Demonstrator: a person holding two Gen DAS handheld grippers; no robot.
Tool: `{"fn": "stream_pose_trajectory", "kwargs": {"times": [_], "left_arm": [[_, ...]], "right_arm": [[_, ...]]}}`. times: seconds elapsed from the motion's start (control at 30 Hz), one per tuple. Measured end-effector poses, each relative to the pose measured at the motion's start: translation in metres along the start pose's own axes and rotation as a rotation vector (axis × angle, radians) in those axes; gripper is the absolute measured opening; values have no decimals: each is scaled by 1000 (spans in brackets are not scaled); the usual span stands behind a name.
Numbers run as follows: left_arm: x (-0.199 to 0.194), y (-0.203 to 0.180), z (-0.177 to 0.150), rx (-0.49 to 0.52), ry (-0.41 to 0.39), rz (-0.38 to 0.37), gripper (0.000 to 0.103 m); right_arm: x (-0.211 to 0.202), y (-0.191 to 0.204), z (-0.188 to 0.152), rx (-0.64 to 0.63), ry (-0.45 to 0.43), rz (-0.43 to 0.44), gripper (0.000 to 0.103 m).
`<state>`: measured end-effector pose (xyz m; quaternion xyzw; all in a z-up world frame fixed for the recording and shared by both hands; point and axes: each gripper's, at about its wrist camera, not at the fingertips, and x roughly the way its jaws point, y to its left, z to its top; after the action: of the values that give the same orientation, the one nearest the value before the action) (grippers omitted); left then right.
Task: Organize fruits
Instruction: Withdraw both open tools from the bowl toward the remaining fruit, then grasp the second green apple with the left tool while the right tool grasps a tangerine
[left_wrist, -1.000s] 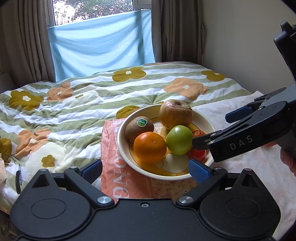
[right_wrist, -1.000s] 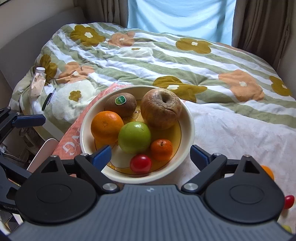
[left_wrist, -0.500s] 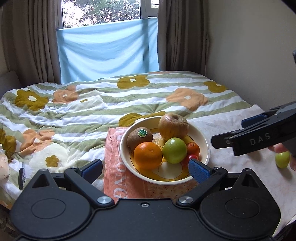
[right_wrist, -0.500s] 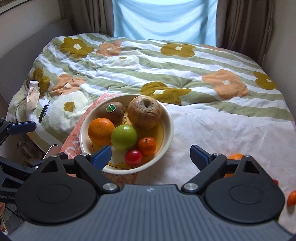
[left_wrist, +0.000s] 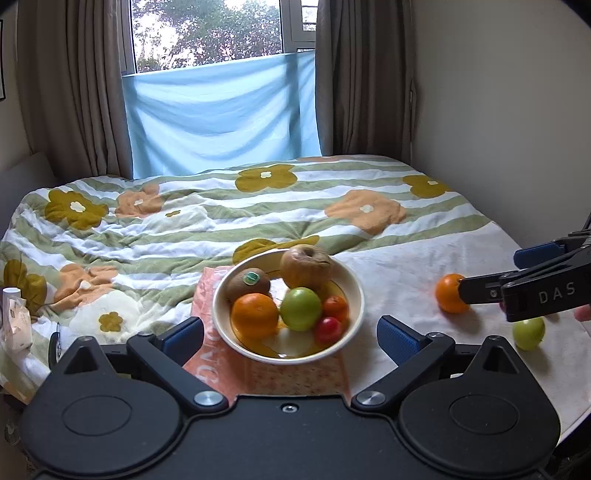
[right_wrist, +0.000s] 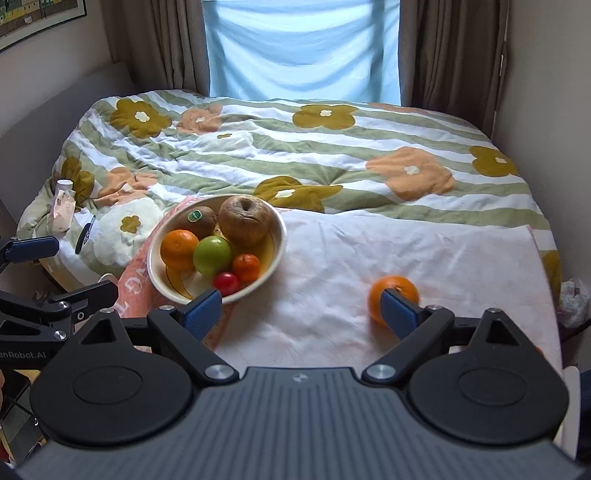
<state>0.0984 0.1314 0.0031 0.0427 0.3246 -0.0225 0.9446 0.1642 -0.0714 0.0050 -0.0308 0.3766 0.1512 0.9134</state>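
Right gripper (right_wrist: 301, 308): jaws spread wide, empty, its right pad overlapping the loose orange (right_wrist: 393, 297) at about 1 o'clock on the white cloth (right_wrist: 424, 251); left gripper (left_wrist: 291, 334): likewise released, facing the bowl (left_wrist: 354, 291) at 12 o'clock, which holds six fruits. Step judged in hand: reaching for the orange; next, centre it between the pads, clench, carry to the bowl at 10 o'clock. A small green fruit (left_wrist: 529, 333) lies near; the pad hides part of the orange, and contact cannot be told.
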Motion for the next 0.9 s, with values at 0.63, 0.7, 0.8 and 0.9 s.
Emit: {"fn": "stream_pose_trajectory", "kwargs": {"times": [0.63,0.7,0.8,0.9], "left_arm": [[-14,-155,-3,-35,31,-55,102],[-8,-174,-4,-36,42,-69,102],[5,-201,-5,-25,61,-88,101],[21,-225,-5,-9,77,-112,101]], "right_arm": [[-70,-161,-58,5,-12,-59,103],[-69,-179,-63,-6,-3,-63,103],[-65,-204,-69,-20,10,-68,103],[-55,-225,-73,-30,18,-74,103]]}}
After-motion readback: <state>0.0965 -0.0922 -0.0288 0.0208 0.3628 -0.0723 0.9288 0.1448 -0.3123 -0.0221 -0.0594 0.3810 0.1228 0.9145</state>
